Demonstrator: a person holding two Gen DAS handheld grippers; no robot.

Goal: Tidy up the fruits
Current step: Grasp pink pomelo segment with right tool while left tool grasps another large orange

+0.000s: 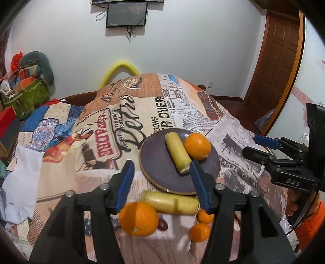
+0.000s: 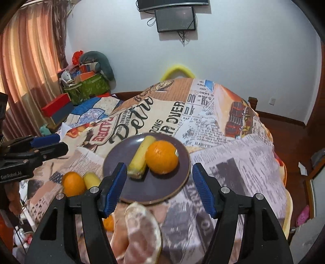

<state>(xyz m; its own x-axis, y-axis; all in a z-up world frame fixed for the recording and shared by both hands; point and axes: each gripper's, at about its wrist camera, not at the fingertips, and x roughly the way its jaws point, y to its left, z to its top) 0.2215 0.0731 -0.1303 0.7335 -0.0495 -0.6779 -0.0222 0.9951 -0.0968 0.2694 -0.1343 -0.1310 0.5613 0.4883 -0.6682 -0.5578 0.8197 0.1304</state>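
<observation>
A dark purple plate [image 1: 160,162] [image 2: 158,186] on the newspaper-print tablecloth holds a yellow sugarcane-like piece [image 1: 177,155] [image 2: 140,160] and an orange [image 1: 197,145] [image 2: 162,157]. My left gripper [image 1: 162,186] is open and empty above a second yellow piece [image 1: 172,203], a big orange [image 1: 139,218] and two small tangerines [image 1: 200,231]. My right gripper [image 2: 158,189] is open and empty over the plate's near edge, with a wrapped pomelo piece [image 2: 144,229] below it. The right gripper also shows at the right of the left wrist view [image 1: 256,147].
The cloth-covered table [image 2: 233,142] drops off at the right towards a wooden floor and door [image 1: 278,67]. Boxes and bags [image 2: 85,87] are piled at the far left by a curtain. A screen [image 1: 126,14] hangs on the back wall.
</observation>
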